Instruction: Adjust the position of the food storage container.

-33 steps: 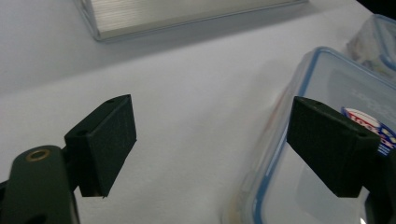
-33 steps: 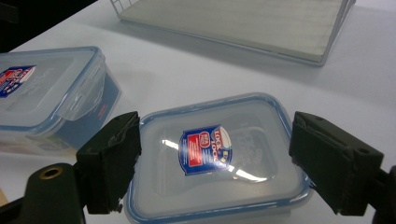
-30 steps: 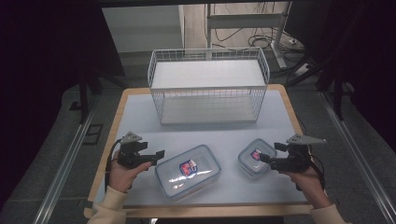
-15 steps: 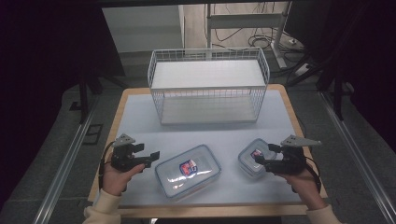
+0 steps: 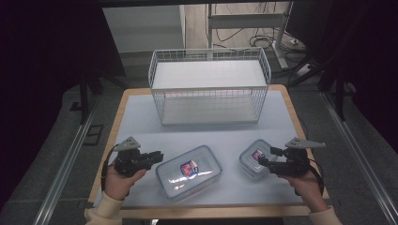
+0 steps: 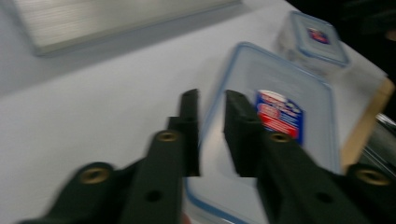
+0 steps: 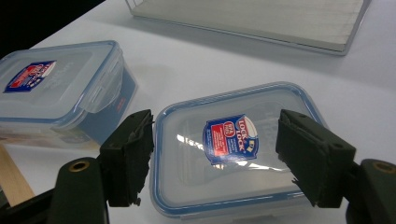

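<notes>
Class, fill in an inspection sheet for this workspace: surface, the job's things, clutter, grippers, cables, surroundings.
Surface: pale mat on a wooden table, no spills seen.
Job's things: large container and small container, both lidded and lying flat at the near edge; wire basket at the far side, nothing in it.
Clutter: nothing seen.
Grippers: left gripper has just been closing, its jaws now narrow across the large container's rim. Right gripper has just been closing, its jaws straddling the small container, with no clear contact.
Cables: one cable loops from the left gripper; loose floor cables lie beyond the table.
Surroundings: floor rail, dark edges.
</notes>
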Tool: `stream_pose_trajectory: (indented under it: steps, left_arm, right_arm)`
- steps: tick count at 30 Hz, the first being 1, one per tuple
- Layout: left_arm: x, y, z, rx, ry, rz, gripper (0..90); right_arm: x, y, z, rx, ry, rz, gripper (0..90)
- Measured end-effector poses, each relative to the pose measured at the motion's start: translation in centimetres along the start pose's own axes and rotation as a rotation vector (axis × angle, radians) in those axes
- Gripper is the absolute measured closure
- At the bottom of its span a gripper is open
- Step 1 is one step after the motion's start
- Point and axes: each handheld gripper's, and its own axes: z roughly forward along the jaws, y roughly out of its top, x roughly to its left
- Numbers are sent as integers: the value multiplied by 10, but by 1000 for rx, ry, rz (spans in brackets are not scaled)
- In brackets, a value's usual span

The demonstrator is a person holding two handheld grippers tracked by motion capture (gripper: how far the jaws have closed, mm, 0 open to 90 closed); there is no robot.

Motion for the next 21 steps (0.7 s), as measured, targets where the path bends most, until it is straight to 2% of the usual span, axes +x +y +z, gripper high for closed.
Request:
stream_pose_trajectory:
  steps: [1, 2, 3, 5, 6, 7, 8, 9, 10, 13, 14, 16, 21]
  left_arm:
    - [0, 0, 0, 0, 0, 0, 884]
    - [-11, -1, 2, 10, -56, 10, 897]
    - [-11, -1, 2, 10, -56, 10, 899]
    - [-36, -1, 14, 77, -82, 81, 900]
    - [-45, -2, 19, 99, -93, 102, 900]
    - [-45, -2, 19, 99, -93, 102, 900]
    - [-60, -3, 29, 145, -114, 140, 900]
    - [-67, -3, 34, 162, -126, 152, 900]
    - [-67, -3, 34, 162, -126, 152, 900]
    - [-87, -9, 50, 230, -150, 201, 900]
    - [-87, -9, 50, 230, -150, 201, 900]
    - [-96, -14, 61, 278, -166, 221, 900]
    - [-104, -20, 71, 317, -144, 243, 900]
  right_arm:
    - [0, 0, 0, 0, 0, 0, 275]
    - [0, 0, 1, 4, 1, 0, 275]
    - [0, 0, 1, 4, 1, 0, 275]
    - [-1, -2, 4, 11, 3, 2, 273]
    - [-1, -2, 4, 13, 3, 5, 272]
    - [-1, -2, 4, 13, 3, 5, 272]
    - [-1, -2, 5, 17, 1, 9, 271]
    - [-1, -2, 5, 17, 1, 9, 271]
    - [-1, -2, 5, 17, 1, 9, 271]
    - [-1, -2, 4, 16, 2, 14, 270]
    - [-1, -2, 4, 16, 2, 14, 270]
    - [-2, -3, 5, 18, 1, 16, 270]
    - [-3, -4, 7, 25, 0, 20, 269]
